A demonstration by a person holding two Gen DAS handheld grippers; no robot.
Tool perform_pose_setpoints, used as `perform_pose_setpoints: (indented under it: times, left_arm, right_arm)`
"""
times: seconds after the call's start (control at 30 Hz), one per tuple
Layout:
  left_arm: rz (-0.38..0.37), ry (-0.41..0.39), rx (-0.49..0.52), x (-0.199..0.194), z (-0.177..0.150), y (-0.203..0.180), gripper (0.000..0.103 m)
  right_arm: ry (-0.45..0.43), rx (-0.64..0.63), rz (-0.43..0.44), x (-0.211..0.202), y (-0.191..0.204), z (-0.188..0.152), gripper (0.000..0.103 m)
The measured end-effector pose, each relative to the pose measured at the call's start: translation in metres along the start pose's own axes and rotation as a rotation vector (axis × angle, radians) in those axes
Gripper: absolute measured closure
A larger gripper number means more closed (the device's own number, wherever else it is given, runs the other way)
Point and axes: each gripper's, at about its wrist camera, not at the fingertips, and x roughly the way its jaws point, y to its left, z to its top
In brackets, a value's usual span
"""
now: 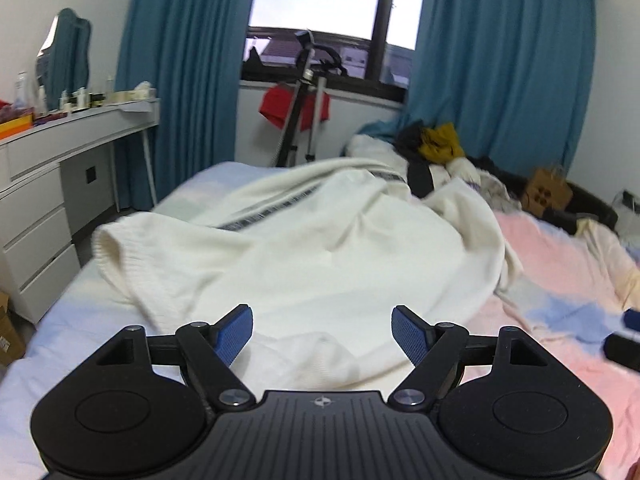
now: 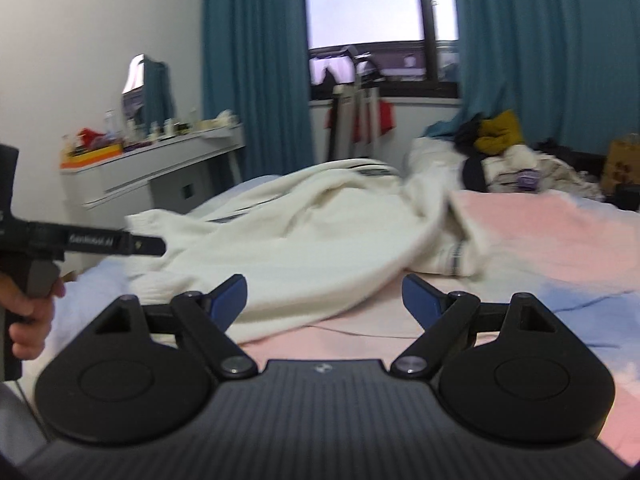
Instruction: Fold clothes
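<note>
Where left hand-held gripper (image 2: 152, 245) shows — side reads "GenRobot.AI".

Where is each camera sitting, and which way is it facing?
Left wrist: on the left gripper, low over the bed, facing the window across the white sweater; only its own open fingers show.
Right wrist: on the right gripper, beside it, facing the same way; its open fingers show, plus the person's left hand holding the other gripper at the left edge.
Shared: sweater, bed, blue curtains, dresser, clothes pile.
</note>
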Motion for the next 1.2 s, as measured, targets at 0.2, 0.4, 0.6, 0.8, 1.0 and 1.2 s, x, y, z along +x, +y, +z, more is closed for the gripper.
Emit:
perform_pose_setpoints:
  times: [0.2,0.4,0.6,0.8,1.0,1.2]
  left_arm:
    - [-0.012,0.038,0.055,0.063,0.003,-0.036,0.025]
    - [-0.017,0.036,0.100,0.140,0.024,-0.089,0.025]
    - [-0.099,0.041,0.061,0.221,0.059,-0.138,0.025]
    - [-0.197,0.017,0.085,0.279,0.089,-0.191,0.024]
    - [-0.200,0.081,0.170,0.333,0.096,-0.232,0.048]
    - [-0.209,0.086,0.242,0.328,0.096,-0.244,0.093]
  right_arm:
    - [-0.037,0.061,-0.099,0.004,-0.030,-0.010,0.017]
    - [-0.062,0.132,-0.114,0.000,-0.051,-0.007,0.017]
    - [-0.025,0.262,-0.115,0.016,-0.088,-0.017,0.017]
    - [-0.001,0.363,-0.116,0.038,-0.113,-0.028,0.017]
    - [0.051,0.382,-0.096,0.063,-0.119,-0.040,0.017]
    - [0.054,0.398,-0.106,0.068,-0.122,-0.043,0.017]
